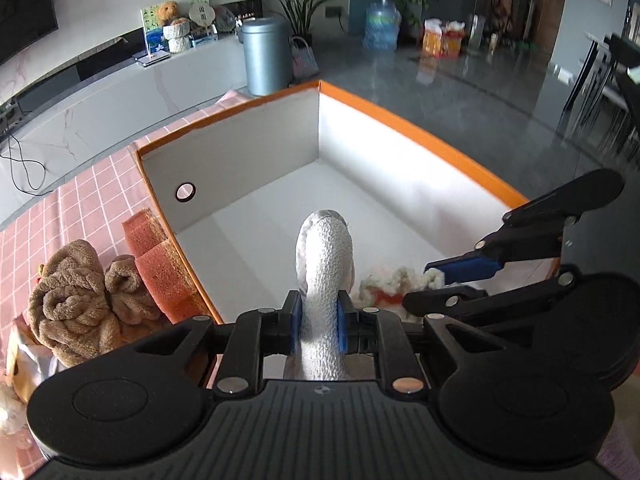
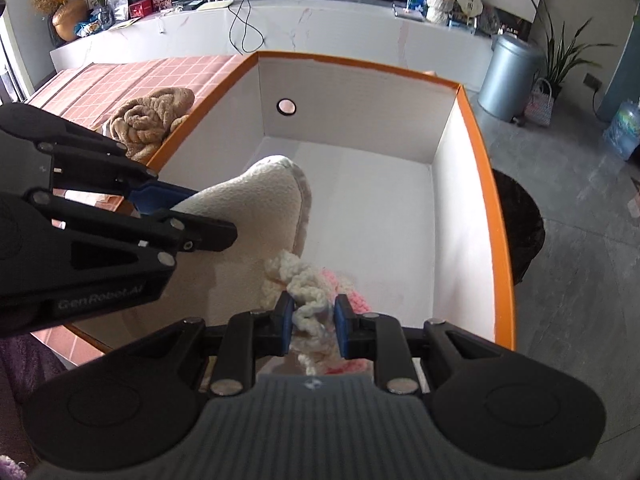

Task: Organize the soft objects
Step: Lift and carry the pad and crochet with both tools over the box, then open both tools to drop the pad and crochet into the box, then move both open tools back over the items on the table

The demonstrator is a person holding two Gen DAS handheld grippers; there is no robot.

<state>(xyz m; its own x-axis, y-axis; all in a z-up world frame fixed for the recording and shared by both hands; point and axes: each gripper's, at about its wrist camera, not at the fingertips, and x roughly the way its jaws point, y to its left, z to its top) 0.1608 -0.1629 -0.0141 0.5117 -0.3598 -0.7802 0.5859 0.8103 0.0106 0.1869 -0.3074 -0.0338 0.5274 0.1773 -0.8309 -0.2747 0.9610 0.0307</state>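
left gripper clamps 1 white slipper | right gripper clamps 1 cream-pink knit piece | 1 orange-rimmed box | 2 sponges | 1 brown towel

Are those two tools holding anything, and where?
Left tool pinches a white textured slipper near its heel; right tool grips a cream crocheted piece's edge.

Over the near part of the orange-rimmed white cardboard box: cream bumpy-textured plush piece, with cream-and-pink chunky knitted piece just to its right. Left of the box, on the pink checked tablecloth: orange sponge blocks against the wall, brown twisted plush towel beside them.
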